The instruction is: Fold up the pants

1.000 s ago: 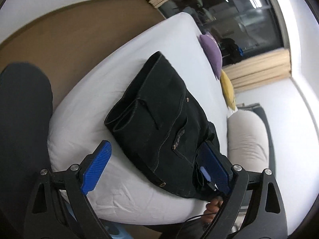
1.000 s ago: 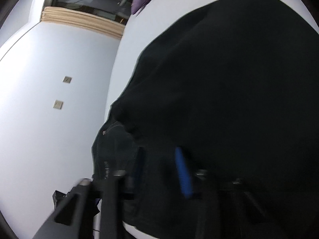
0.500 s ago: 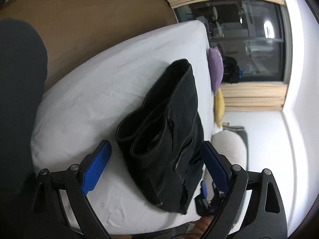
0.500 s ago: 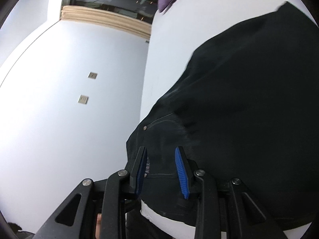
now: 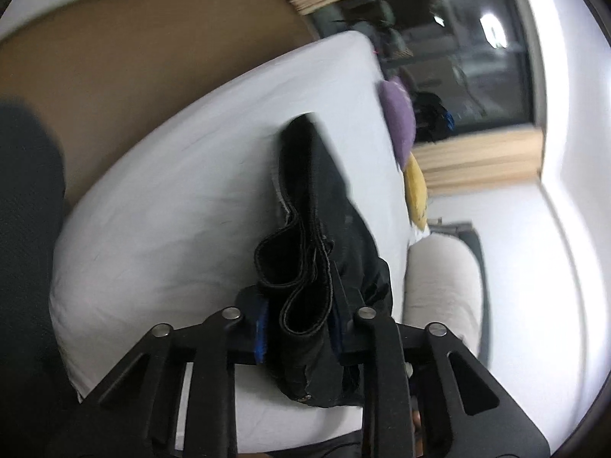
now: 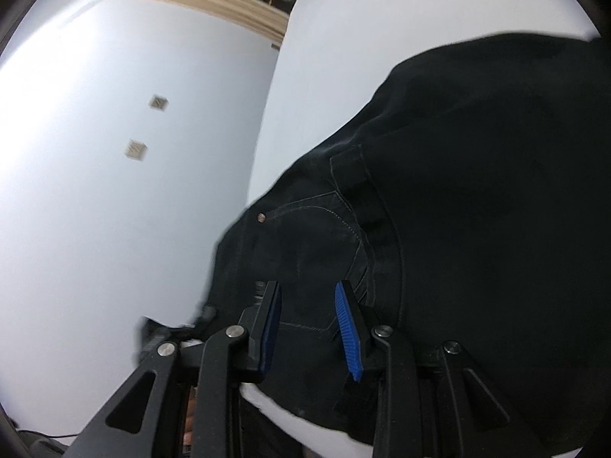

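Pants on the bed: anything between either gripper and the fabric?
Nothing visible. The left gripper is closing with bunched pants already between its jaws. The right gripper has the waist area between its blue pads; the frames don't settle the grip. Around them, only white bedsheet.

The folded black denim pants [image 5: 320,206] lie on the white-sheeted mattress [image 5: 183,198], near its close edge. Their bunched hems sit between the fingers of the left gripper [image 5: 299,324], whose jaws are closing on the cloth. At the mattress's far right edge, a purple cushion [image 5: 399,122] lies just behind a yellow cushion [image 5: 416,191]. Beyond them stands the dark window [image 5: 458,57]. In the right wrist view, the right gripper [image 6: 309,328] has the pants' pocket corner between its fingers, the white wall [image 6: 114,210] to its left.
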{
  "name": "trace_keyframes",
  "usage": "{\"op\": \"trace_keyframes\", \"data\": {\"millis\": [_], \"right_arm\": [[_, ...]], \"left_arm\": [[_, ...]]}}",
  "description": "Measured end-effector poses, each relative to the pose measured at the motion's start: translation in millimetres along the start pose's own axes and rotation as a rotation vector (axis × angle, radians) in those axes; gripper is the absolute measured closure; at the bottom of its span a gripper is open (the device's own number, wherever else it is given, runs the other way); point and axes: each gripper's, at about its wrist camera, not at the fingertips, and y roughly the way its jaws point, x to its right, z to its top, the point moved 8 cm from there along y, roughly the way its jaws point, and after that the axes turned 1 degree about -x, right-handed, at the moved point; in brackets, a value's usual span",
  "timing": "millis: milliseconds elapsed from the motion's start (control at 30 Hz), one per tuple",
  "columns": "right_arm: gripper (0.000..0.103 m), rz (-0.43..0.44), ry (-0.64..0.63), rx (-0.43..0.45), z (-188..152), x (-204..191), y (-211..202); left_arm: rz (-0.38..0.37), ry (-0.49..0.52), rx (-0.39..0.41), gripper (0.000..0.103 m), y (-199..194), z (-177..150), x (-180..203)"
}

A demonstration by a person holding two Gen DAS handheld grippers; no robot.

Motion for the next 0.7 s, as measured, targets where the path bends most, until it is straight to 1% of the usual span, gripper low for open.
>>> {"op": "trace_keyframes", "data": {"millis": [67,100,133,167,200,300,367,400,433,467,500,533,567,600,633,667,700], "right_arm": [[0.069,-0.054,-0.009,-0.019,6.0,5.0,7.3],[0.069,-0.101,-0.003,-0.034,8.5,13.3,13.6],[0.075,-0.173,0.000,-0.044,9.6,25.6,19.0],[0.086,-0.209,-0.007,-0.046,9.3,33.1,21.3],[0.103,-0.232,-0.008,-0.036,9.3,40.3,22.2],[0.103,-0.161,0.015,-0.002,7.4,48.9,20.0],[0.103,-0.120,0.013,0.004,6.5,50.5,16.8],[0.103,-0.085,0.028,0.003,6.7,50.9,12.6],[0.096,-0.052,0.052,0.005,7.1,51.7,6.6],[0.088,-0.008,0.077,0.029,9.8,51.6,-6.4],[0.062,0.020,0.082,0.065,13.5,50.8,-18.8],[0.040,0.051,0.083,0.109,17.8,50.3,-33.7],[0.033,0.080,0.087,0.144,22.4,51.2,-49.1],[0.031,0.117,0.100,0.156,26.2,53.7,-62.9],[0.031,0.160,0.120,0.155,28.9,56.3,-73.1],[0.031,0.221,0.142,0.156,32.3,59.7,-86.4],[0.030,0.244,0.148,0.163,34.3,62.8,-95.8]], "left_arm": [[0.013,0.098,0.018,0.086,-1.6,-1.1,24.3],[0.017,0.152,0.026,0.086,-2.7,-1.8,38.5],[0.024,0.200,0.029,0.086,-1.6,-3.7,50.6],[0.031,0.248,0.029,0.086,0.8,-5.9,62.6],[0.038,0.297,0.028,0.086,2.9,-8.2,72.6],[0.053,0.419,0.013,0.086,18.7,-19.6,104.1],[0.050,0.477,-0.017,0.086,33.8,-33.2,123.6],[0.048,0.506,-0.036,0.087,46.7,-39.2,135.5],[0.045,0.534,-0.050,0.087,58.6,-45.0,146.9],[0.042,0.565,-0.064,0.087,66.2,-52.3,157.5],[0.040,0.605,-0.078,0.087,74.8,-61.2,168.9],[0.039,0.645,-0.089,0.087,82.7,-71.3,179.8],[0.040,0.681,-0.103,0.087,92.9,-80.0,189.2],[0.044,0.725,-0.126,0.087,106.5,-93.6,199.7],[0.049,0.753,-0.145,0.087,118.5,-101.8,205.9],[0.055,0.783,-0.167,0.087,134.7,-111.8,212.8],[0.066,0.818,-0.194,0.087,153.3,-124.1,219.3]]}}
